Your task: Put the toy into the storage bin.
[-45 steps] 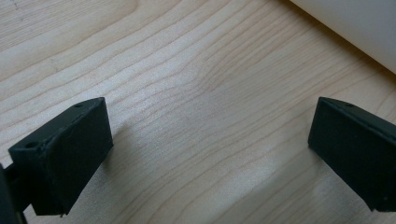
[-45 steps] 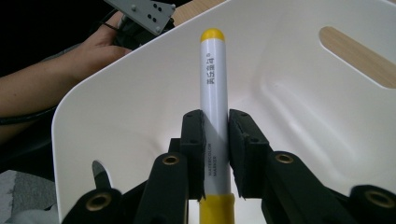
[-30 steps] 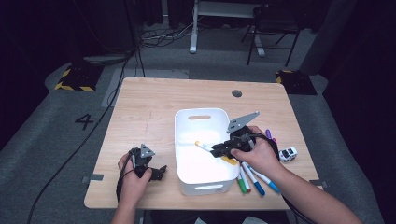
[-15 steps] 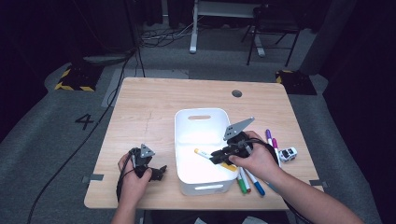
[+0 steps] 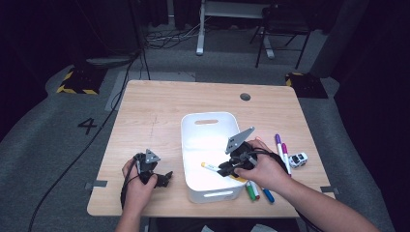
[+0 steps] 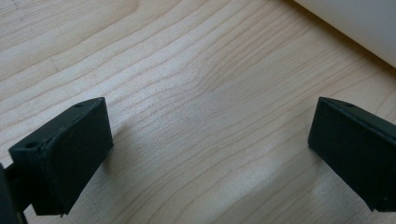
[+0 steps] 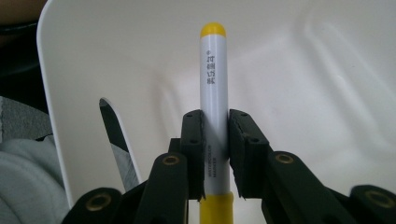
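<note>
- The wooden bench (image 5: 159, 111) carries everything, its pale grain running under the left tool's view.
- A white bin (image 5: 208, 123) stands upright near the middle of the bench, with a handle slot in its far wall; its side wall crosses the upper right corner of the left gripper view.
- The right tool (image 5: 227, 168), held in the person's right hand (image 5: 263, 169), reaches in over the bin's right rim, a grey three-cornered plate on top of it.
- The left tool (image 5: 164, 178) rests low on the bench just left of the bin, in the left hand (image 5: 138, 186); its jaws stand wide apart with only bare wood between them.
- The right tool's jaws are clamped tight on a yellow-capped marker (image 7: 213, 93), gripping its white barrel near the middle; the marker hangs inside the bin, tip pointing left in the high view.
- Loose markers lie on the bench right of the bin: purple (image 5: 279, 145) and pink (image 5: 286, 155) farther back, green (image 5: 250, 191) and blue (image 5: 267, 195) near the front edge.
- A small white toy car (image 5: 298, 160) sits just right of the pink marker.
</note>
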`<action>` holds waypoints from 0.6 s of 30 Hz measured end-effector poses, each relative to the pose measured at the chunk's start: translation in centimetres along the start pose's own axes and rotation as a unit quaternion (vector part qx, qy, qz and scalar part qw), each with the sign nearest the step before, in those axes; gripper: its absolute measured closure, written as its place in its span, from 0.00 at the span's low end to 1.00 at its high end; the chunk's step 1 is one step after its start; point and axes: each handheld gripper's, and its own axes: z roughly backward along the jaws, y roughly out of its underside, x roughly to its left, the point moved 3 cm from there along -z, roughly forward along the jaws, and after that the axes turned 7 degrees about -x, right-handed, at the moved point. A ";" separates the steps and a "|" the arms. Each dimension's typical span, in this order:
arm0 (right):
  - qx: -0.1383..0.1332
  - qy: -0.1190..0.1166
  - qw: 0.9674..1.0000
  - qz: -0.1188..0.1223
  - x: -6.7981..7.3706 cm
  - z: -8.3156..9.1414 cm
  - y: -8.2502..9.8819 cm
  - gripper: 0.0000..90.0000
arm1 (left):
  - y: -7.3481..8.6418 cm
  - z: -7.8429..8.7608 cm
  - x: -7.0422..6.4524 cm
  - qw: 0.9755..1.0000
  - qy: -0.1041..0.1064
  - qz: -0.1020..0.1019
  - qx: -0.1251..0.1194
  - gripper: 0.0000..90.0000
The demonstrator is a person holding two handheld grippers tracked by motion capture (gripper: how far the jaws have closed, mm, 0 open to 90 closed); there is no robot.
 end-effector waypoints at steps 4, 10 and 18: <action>0.006 -0.004 1.000 0.008 0.2 -0.4 0.0 0.85 | 0.0 0.0 0.0 1.000 0.000 -0.001 0.000 0.00; 0.003 -0.009 1.000 -0.004 0.5 -0.4 0.1 0.76 | 0.0 0.0 0.0 1.000 0.000 -0.001 0.000 0.00; -0.054 0.006 0.998 0.003 0.6 1.5 -0.5 0.63 | 0.0 0.0 0.0 1.000 -0.001 -0.001 0.001 0.00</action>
